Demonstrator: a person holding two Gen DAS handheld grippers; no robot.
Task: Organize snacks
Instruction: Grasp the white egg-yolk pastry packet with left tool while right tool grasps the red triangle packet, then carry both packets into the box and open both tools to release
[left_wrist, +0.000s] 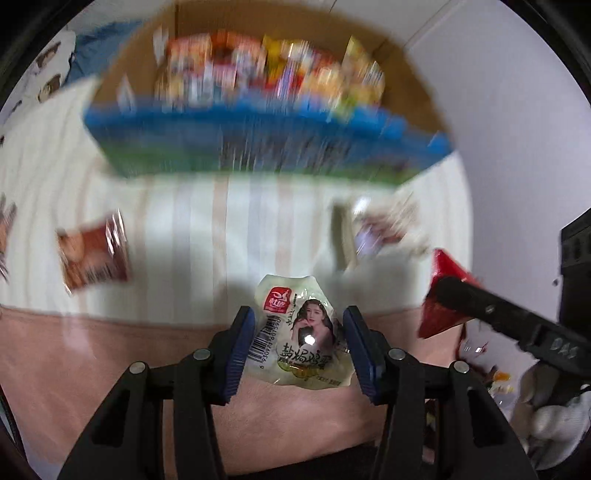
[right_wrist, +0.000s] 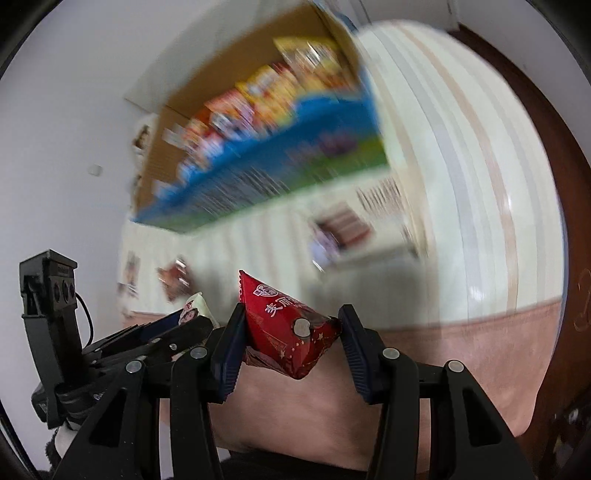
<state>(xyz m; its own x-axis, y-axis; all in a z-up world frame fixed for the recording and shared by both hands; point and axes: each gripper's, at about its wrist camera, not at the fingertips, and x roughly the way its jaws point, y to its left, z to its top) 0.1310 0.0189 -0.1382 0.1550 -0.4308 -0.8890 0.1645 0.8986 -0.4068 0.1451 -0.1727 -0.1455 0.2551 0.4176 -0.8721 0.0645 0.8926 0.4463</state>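
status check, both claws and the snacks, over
Left claw shut on pale egg packet. Right claw shut on red packet. Snack box ahead, nothing blocking.

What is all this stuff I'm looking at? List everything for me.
pale green snack packet: one, pale green and white, between the left gripper's pads.
red snack packet: one, red, between the right gripper's pads.
cardboard box: one, brown with a blue and green front, on the bed, holding blurred colourful snack packets.
loose packets: at least two, a reddish-brown packet and a blurred pale one, on the bedcover.
bedcover: one, cream striped with a pink band.
wall: white, behind.
left gripper: black with blue pads.
right gripper: the same.
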